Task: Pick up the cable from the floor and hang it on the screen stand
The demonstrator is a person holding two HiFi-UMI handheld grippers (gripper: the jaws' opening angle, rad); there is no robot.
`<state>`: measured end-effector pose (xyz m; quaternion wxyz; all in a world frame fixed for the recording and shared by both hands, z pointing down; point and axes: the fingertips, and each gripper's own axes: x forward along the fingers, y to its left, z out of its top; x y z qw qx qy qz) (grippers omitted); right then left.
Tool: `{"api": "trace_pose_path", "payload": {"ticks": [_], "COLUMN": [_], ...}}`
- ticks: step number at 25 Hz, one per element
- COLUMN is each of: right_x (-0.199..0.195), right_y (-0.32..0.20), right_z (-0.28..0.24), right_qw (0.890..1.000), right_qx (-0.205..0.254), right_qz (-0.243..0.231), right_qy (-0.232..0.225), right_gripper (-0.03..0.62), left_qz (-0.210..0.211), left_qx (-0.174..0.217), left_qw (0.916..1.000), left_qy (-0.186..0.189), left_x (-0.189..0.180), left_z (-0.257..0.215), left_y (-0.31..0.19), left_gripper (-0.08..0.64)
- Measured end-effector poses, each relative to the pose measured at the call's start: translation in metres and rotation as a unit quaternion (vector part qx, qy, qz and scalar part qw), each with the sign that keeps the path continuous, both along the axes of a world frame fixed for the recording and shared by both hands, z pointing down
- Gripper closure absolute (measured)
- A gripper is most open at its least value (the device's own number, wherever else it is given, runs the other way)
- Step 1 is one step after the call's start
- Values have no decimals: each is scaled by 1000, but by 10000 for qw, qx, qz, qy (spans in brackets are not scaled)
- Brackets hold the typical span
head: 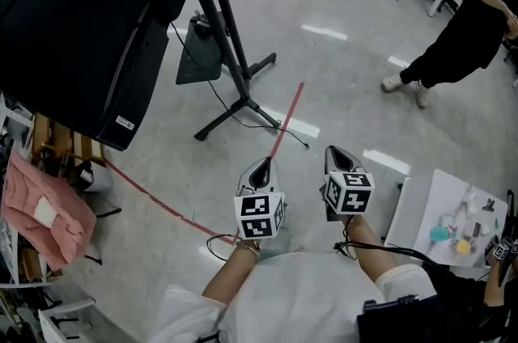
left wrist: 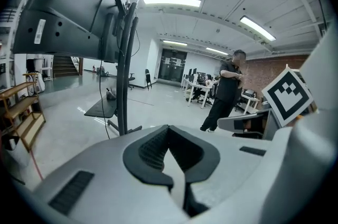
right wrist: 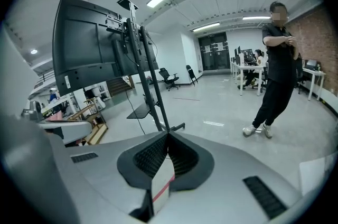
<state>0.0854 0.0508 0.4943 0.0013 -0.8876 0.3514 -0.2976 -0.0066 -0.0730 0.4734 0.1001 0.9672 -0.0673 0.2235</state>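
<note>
The big black screen (head: 73, 18) sits on a black stand (head: 231, 50) with splayed floor legs at the upper left. A thin black cable (head: 243, 108) drops from the screen and trails over the grey floor past the legs, ending near a red tape line. My left gripper (head: 261, 166) and right gripper (head: 337, 153) hover side by side, short of the cable's end, both shut and empty. In the left gripper view the left gripper (left wrist: 169, 133) faces the stand post (left wrist: 123, 85). In the right gripper view the right gripper (right wrist: 168, 137) faces the screen (right wrist: 90, 43).
A person in black (head: 465, 34) stands at the upper right. A white table (head: 441, 208) with small items lies at the right. Shelving with a pink cloth (head: 40, 208) lines the left edge. A dark tray (head: 198, 50) sits low by the stand.
</note>
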Motion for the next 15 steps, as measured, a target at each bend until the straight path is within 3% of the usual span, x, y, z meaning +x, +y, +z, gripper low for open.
{"api": "trace_pose_path", "payload": {"ticks": [9, 15], "right_x": [45, 70], "right_y": [-48, -58], "right_z": [20, 91], "right_qw": [9998, 9986], "right_qx": [-145, -313], "right_qz": [38, -21], "right_qy": [-98, -436], "right_gripper": [574, 574], "left_qz": [323, 363], "left_qx": [9, -74], "left_qw": [9991, 9958], "left_qy": [-274, -836], "left_x": [48, 63], "left_z": [25, 103], "left_y": [-50, -68], "left_gripper": [557, 556]}}
